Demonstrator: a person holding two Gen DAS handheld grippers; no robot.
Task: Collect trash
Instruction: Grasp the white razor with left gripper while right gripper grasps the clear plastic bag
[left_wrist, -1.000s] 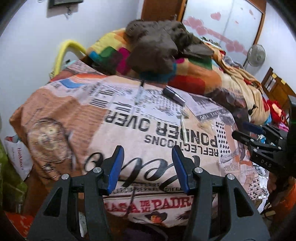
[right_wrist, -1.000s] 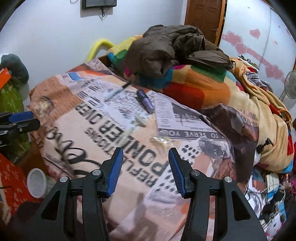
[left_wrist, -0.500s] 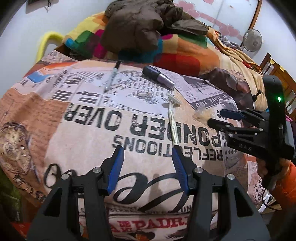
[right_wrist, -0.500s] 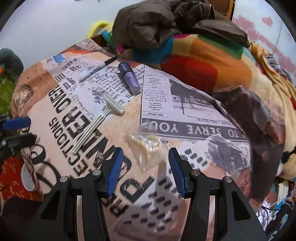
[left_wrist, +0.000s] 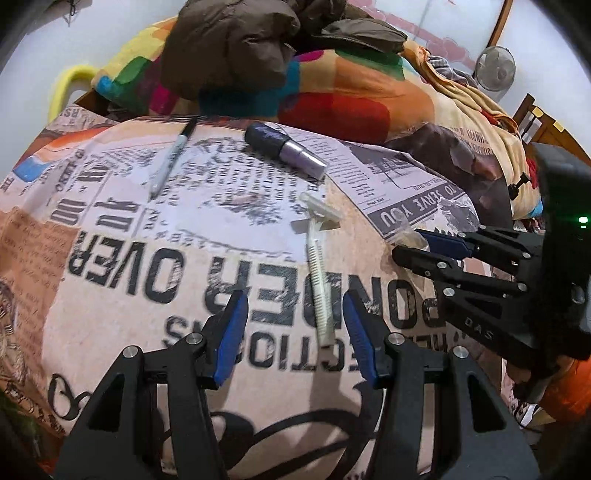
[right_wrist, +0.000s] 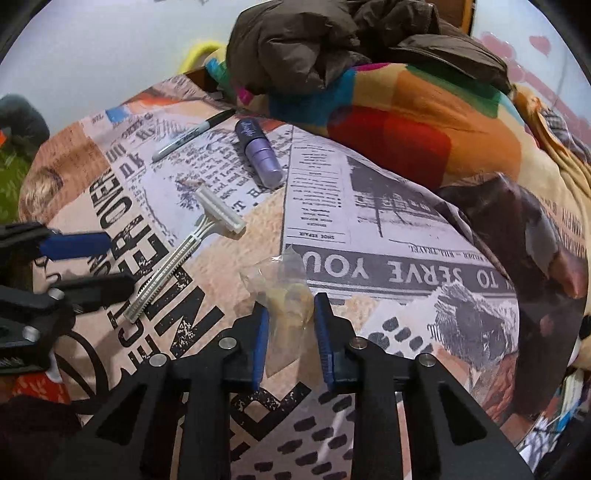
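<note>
While nothing looked collected yet, right gripper (right_wrist: 288, 321) fingers were apart, straddling the clear wrapper (right_wrist: 280, 291); left gripper (left_wrist: 291, 325) fingers apart, razor (left_wrist: 318, 273) handle between them.

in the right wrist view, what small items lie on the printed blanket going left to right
black marker → white disposable razor → purple tube → crumpled clear plastic wrapper, which sits between the right tongs
</note>
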